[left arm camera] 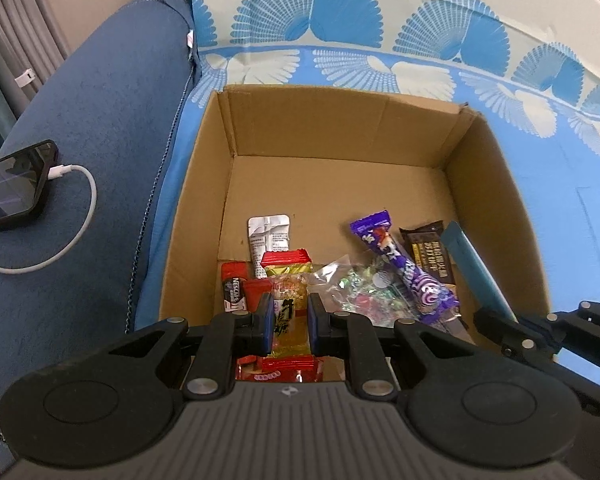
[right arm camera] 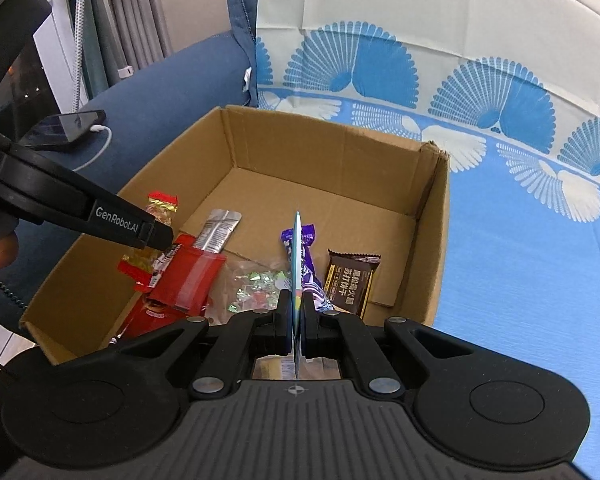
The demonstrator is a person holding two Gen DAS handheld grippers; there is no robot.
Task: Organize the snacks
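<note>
Over the near edge of the brown cardboard box [left arm camera: 496, 184], the left gripper [left arm camera: 289, 322] pinches a gold-and-red candy packet [left arm camera: 287, 312] lengthwise, while the right gripper [right arm camera: 295, 318] clamps a thin blue packet [right arm camera: 297, 256] edge-on, both above the snacks inside.

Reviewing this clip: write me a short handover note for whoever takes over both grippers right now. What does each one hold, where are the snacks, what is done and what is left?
Left gripper: jaws shut on a gold candy packet with red ends, held over the near left part of the open brown cardboard box.
Right gripper: jaws shut on a thin flat light-blue packet, edge-on, over the box's near right side.
Already in the box: red Nescafe sachet, silver foil sachet, clear bag of mixed sweets, purple wrapped bar, dark brown biscuit pack.
Left to do: release both held packets into the box. No other loose snacks are in view.
</note>
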